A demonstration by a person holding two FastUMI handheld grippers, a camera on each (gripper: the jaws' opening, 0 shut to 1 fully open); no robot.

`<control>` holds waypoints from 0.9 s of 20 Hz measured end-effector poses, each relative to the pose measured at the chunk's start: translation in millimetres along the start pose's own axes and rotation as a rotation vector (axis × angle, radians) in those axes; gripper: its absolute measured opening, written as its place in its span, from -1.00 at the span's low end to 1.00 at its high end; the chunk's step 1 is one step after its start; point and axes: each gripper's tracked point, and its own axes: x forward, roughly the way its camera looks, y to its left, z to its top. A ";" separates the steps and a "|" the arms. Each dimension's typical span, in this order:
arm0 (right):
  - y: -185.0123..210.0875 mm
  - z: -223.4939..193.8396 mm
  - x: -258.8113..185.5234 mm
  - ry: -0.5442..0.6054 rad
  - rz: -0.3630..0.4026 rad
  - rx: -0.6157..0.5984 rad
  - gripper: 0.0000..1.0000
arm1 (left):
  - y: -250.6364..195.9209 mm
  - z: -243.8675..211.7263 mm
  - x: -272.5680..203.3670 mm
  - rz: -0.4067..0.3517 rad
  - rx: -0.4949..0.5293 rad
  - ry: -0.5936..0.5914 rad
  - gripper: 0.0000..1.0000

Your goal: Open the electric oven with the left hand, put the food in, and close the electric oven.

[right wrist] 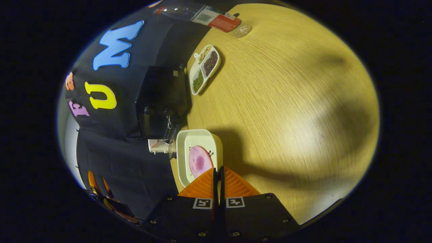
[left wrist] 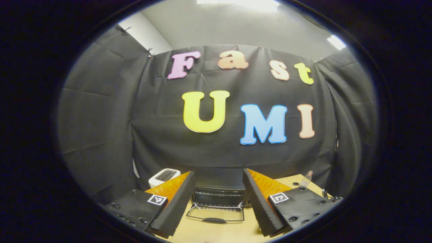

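Worktop (right wrist: 290, 101) carries the oven (left wrist: 218, 195), its door already down, so opening looks done. Dish (right wrist: 199, 157) with the food (right wrist: 199, 162) sits just outside it, gripped at its rim by the closed right tongs (right wrist: 217, 177); left tongs (left wrist: 218, 199) gape, empty. Loading and closing remain.

You have a black electric oven (left wrist: 219, 194) on a pale yellow-tan wood-grain table (right wrist: 287, 111). Left of it sits a white toaster (left wrist: 164, 176). In the right gripper view your near dish (right wrist: 199, 155) is white, holding a pink round slice of food (right wrist: 199, 161) with a darker purple centre. The far white divided tray (right wrist: 205, 67) holds green, dark brown and pale beige grains. The bottle (right wrist: 206, 15) is clear with a red and white label.
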 end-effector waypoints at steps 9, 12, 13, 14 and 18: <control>114.6 -46.2 28.2 -0.310 -0.011 0.123 -0.99 | 58.0 -8.1 23.4 -0.137 0.033 -0.023 0.97; 149.6 -55.5 60.5 -0.357 -0.021 0.176 -0.99 | 82.1 -14.4 22.6 -0.167 0.025 -0.022 0.97; 160.0 -55.0 73.7 -0.371 -0.023 0.182 -0.99 | 91.5 -14.3 22.1 -0.170 0.019 -0.026 0.96; 169.3 -53.7 87.7 -0.382 -0.026 0.191 -0.99 | 99.5 -13.6 21.9 -0.172 0.011 -0.032 0.96; 196.4 -45.8 141.6 -0.396 -0.041 0.281 -0.99 | 130.7 -22.3 19.9 -0.162 -0.024 -0.020 0.90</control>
